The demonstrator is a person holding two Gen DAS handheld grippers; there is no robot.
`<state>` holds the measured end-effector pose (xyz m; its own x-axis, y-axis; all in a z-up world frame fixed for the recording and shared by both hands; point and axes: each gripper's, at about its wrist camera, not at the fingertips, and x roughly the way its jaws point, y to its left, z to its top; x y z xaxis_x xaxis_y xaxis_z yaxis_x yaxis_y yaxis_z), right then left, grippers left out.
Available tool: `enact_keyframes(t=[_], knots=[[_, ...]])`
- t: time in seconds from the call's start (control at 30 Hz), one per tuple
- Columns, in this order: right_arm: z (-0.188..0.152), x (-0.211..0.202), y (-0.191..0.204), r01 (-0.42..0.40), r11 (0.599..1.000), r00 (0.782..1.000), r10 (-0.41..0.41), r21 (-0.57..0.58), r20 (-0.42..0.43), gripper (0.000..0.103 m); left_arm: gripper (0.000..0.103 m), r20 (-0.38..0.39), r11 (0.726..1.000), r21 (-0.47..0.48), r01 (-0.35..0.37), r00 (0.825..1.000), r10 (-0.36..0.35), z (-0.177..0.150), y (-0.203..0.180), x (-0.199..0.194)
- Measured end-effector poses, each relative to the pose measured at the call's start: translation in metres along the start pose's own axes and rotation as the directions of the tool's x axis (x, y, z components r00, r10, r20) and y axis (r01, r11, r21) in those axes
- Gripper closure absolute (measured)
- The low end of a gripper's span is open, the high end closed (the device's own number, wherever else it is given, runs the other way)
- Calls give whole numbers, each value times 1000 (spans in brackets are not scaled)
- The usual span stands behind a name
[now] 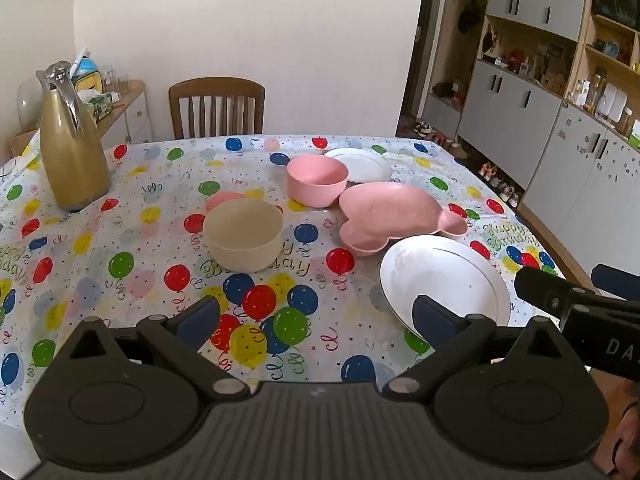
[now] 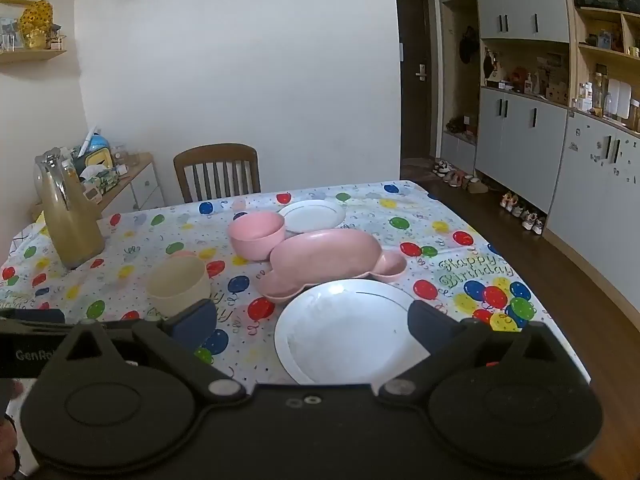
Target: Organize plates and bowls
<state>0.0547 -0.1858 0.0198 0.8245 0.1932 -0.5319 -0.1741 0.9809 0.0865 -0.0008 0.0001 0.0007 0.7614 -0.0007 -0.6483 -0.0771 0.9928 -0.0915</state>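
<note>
White, glazed and likely slippery, the near plate [image 2: 352, 328] lies flat on the worktop [image 2: 460, 216]; I'd pinch its thin rim. My right gripper [image 2: 312, 328] and left gripper [image 1: 316, 320] hover wide, empty.

Even, soft indoor light; sharp frames, fisheye-curved edges.

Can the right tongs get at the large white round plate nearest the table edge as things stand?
Probably yes: the right tongs are open, and the large white round plate lies directly ahead with nothing on it or between.
</note>
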Motion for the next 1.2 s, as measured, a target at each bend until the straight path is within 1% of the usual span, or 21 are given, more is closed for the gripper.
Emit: enact_keyframes(t=[0.17,0.2,0.3,0.33,0.43,0.5,0.57,0.7,0.83,1.2], knots=[[-1,-2,1,2,1000,1000,-2,13,12,2,0,20,1000,-3,15,1000,-14,-1,2,-7],[-1,-3,0,1,1000,1000,-1,13,14,2,0,-9,1000,3,7,1000,-7,1,1,-2],[-1,-5,-2,3,1000,1000,-3,12,15,2,0,-2,1000,-1,7,1000,-7,3,5,-5],[1,-5,6,15,1000,1000,-15,5,7,2,0,1,1000,6,7,1000,-7,3,2,-7],[0,-7,0,17,1000,1000,-17,4,9,3,0,-1,1000,13,-4,1000,4,8,2,-8],[1,-10,-6,14,1000,1000,-14,13,13,3,0,1,1000,1,-2,1000,2,11,5,-10],[9,-11,4,21,1000,1000,-21,11,1,3,0,-2,1000,7,-9,1000,9,14,-2,-11],[15,-14,3,27,999,1000,-27,29,-9,3,0,-15,1000,14,-16,1000,16,18,-4,-13],[18,-20,5,36,999,999,-35,26,-14,4,0,-25,1000,15,-20,999,21,19,-4,-16],[19,-23,8,35,999,999,-35,13,-17,4,0,-12,1000,19,-19,1000,19,20,-4,-22]])
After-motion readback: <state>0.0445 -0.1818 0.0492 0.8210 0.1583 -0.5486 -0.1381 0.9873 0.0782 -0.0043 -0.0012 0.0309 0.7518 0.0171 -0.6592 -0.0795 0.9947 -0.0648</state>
